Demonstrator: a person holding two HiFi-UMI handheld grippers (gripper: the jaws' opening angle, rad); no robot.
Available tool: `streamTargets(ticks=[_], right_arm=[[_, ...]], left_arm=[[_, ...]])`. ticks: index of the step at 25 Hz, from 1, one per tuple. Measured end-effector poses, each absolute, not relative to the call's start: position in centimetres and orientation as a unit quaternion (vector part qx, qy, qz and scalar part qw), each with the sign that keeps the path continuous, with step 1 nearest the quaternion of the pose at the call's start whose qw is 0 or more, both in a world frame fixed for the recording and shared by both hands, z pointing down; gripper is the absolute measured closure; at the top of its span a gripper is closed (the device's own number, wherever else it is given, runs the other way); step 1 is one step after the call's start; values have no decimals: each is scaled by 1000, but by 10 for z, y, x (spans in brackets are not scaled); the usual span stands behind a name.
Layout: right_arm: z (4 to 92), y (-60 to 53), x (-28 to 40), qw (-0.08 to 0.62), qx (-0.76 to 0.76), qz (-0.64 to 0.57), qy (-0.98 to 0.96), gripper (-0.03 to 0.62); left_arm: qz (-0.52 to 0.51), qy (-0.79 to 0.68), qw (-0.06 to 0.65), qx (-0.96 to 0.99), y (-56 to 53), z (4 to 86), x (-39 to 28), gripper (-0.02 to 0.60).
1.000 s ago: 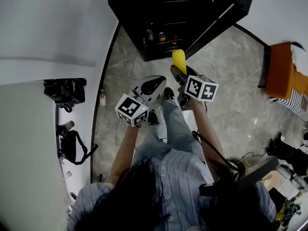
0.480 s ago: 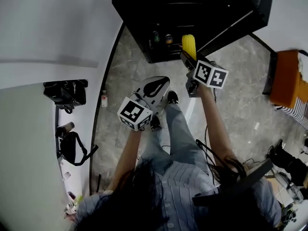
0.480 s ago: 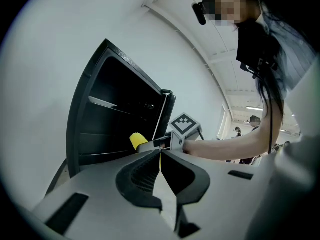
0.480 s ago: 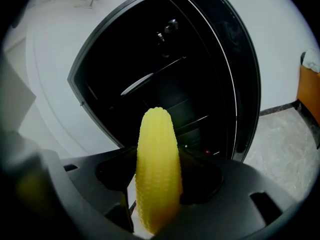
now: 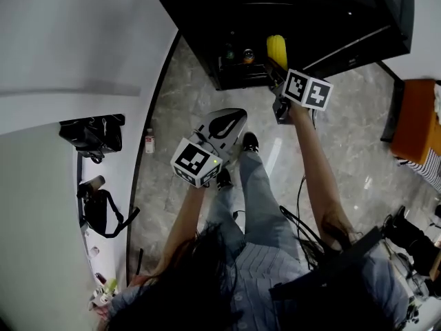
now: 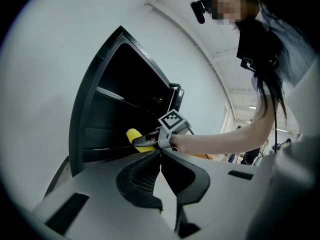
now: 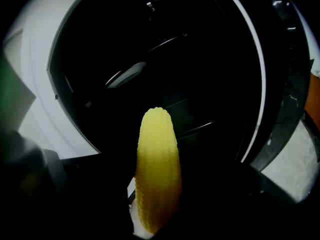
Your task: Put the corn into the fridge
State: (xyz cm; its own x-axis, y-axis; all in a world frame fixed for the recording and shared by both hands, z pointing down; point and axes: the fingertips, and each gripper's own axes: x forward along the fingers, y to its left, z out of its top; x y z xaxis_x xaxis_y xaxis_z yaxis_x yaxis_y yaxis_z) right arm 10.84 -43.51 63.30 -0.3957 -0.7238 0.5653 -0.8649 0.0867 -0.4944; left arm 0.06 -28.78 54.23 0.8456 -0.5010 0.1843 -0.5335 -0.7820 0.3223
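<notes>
A yellow ear of corn (image 5: 277, 49) sticks out of my right gripper (image 5: 280, 67), which is shut on it at the open front of the black fridge (image 5: 289, 12). In the right gripper view the corn (image 7: 157, 174) points into the dark fridge interior (image 7: 165, 74) with its wire shelves. The left gripper view shows the corn (image 6: 135, 138) at the fridge opening (image 6: 120, 119). My left gripper (image 5: 224, 126) hangs lower, over the floor near the person's feet, its jaws closed together with nothing in them (image 6: 161, 156).
The fridge door (image 5: 386, 19) stands open to the right. Bottles (image 5: 238, 55) stand on a low fridge shelf. A small bottle (image 5: 147, 141) stands on the floor by the white wall. Black bags (image 5: 93, 133) lie on the left. An orange seat (image 5: 417, 116) is at right.
My right gripper has carried the corn up and forward from the fridge's foot to its open front. The left gripper has stayed almost still.
</notes>
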Motion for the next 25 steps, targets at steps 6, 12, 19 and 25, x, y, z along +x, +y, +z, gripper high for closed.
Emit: streamTargets(ticks=[6, 12, 19, 25], right_arm=[[638, -469, 109, 111, 549, 379, -737, 336], [633, -499, 115, 127, 554, 366, -737, 338], [650, -528, 123, 148, 560, 367, -728, 338], [653, -554, 127, 152, 579, 315, -737, 336]], left_arm=[[46, -260, 185, 946, -290, 547, 7, 574], [44, -261, 184, 947, -293, 547, 10, 574], [49, -273, 184, 943, -297, 552, 3, 574], [49, -285, 182, 940, -303, 553, -8, 574]])
